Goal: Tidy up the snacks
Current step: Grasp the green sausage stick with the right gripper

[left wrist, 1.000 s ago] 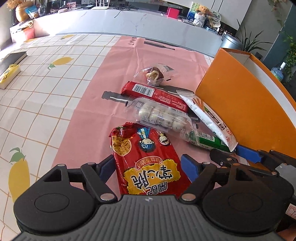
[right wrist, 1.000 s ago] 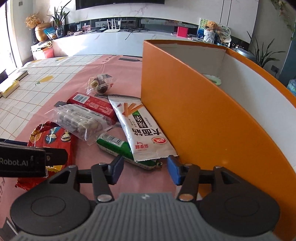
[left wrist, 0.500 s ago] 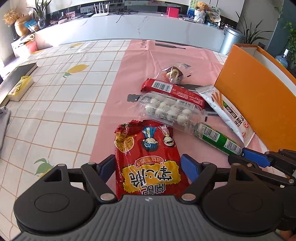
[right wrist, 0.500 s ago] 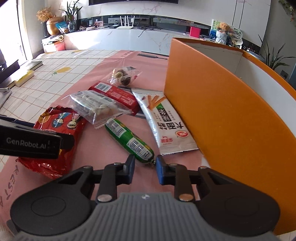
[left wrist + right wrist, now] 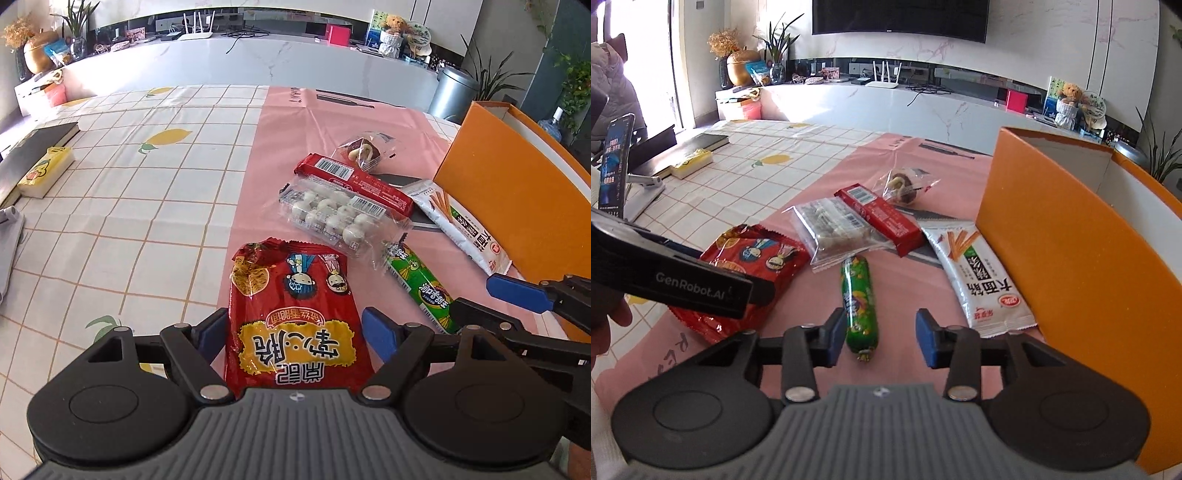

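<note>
My left gripper point(image 5: 295, 334) is open, its fingers either side of a red noodle-snack bag point(image 5: 295, 314) lying on the pink mat point(image 5: 295, 125). My right gripper point(image 5: 881, 338) is open; the near end of a green sausage point(image 5: 857, 302) lies just inside its left finger. Beyond lie a clear pack of white balls point(image 5: 338, 214), a red bar point(image 5: 354, 179), a chocolate pastry in clear wrap point(image 5: 360, 149) and a white stick-snack pouch point(image 5: 980, 275). An orange box point(image 5: 1071, 266) stands at the right. The sausage also shows in the left wrist view point(image 5: 421, 284).
A yellow packet point(image 5: 46, 171) and a dark book point(image 5: 33, 146) lie at the table's left edge. A phone on a stand point(image 5: 613, 162) is at the far left. A white counter point(image 5: 258, 59) runs behind the table.
My right gripper, nearly closed on the sausage half a second ago, has opened and pulled back; the sausage now lies lengthwise in front of it. The left gripper has drawn back and risen slightly.
</note>
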